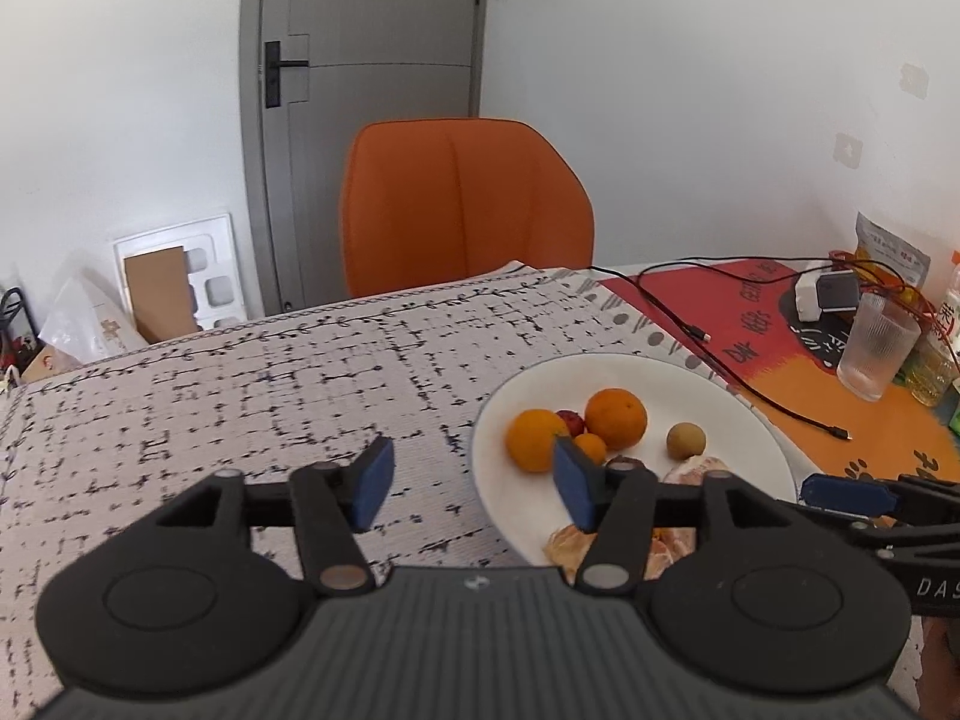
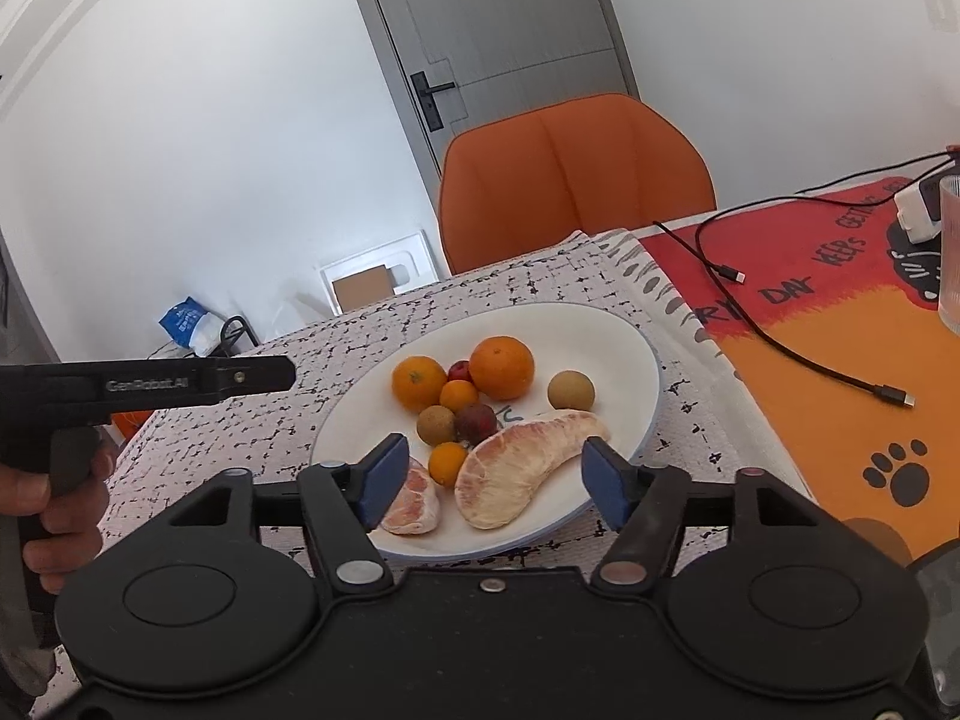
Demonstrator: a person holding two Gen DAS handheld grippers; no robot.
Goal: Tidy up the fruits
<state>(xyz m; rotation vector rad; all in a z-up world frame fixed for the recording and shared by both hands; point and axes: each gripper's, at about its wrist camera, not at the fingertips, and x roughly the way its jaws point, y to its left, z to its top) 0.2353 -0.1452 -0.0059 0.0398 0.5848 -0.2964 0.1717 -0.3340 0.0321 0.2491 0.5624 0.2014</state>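
Note:
A white plate (image 2: 606, 336) on the patterned cloth holds two oranges (image 2: 501, 367), small orange fruits (image 2: 459, 395), a red fruit (image 2: 460, 369), brown round fruits (image 2: 571, 390), a dark fruit (image 2: 476, 422) and peeled pomelo pieces (image 2: 516, 474). My right gripper (image 2: 495, 480) is open and empty, just above the plate's near edge, jaws either side of the pomelo. My left gripper (image 1: 471, 489) is open and empty, over the cloth at the plate's (image 1: 690, 384) left edge. The oranges (image 1: 616, 426) show beyond its right finger.
An orange chair (image 1: 462, 204) stands behind the table. A red-orange mat (image 2: 840, 324) at the right carries black cables (image 2: 804, 354), a ribbed glass (image 1: 876, 354), a white charger (image 1: 819, 294) and bottles (image 1: 945, 354). Boxes (image 1: 174, 288) lie on the floor at the left.

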